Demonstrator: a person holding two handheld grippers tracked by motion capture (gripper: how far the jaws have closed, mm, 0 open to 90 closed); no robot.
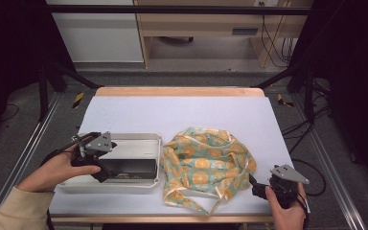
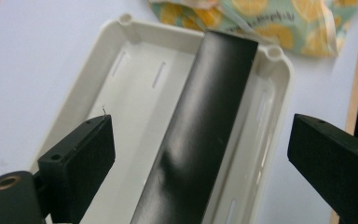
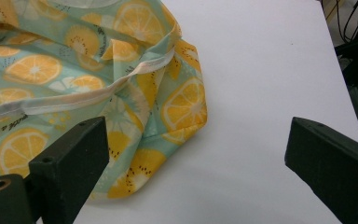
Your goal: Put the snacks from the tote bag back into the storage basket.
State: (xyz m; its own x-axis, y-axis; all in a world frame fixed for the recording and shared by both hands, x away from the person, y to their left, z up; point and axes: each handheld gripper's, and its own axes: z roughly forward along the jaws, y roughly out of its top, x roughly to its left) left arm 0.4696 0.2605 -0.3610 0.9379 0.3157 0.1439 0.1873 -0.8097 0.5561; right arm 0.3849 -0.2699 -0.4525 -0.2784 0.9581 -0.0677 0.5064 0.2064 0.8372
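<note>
While the person's left hand (image 1: pixel 60 170) holds the left tool (image 1: pixel 96 165) over the white plastic tray (image 1: pixel 139 139) at the table's (image 1: pixel 172 110) near left, its jaws stand wide apart, released, on either side of a long black block (image 2: pixel 200 126) that lies lengthwise in the tray. Just right of the tray lies a crumpled cloth bag with an orange-slice print (image 1: pixel 203 163). The right tool (image 1: pixel 258 186), in the right hand (image 1: pixel 285 208), hovers at the bag's near right corner, jaws spread and gripping nothing.

Orange-slice-print teal cloth (image 1: pixel 206 163), white tray (image 1: pixel 139 140), black bar (image 2: pixel 200 135).
</note>
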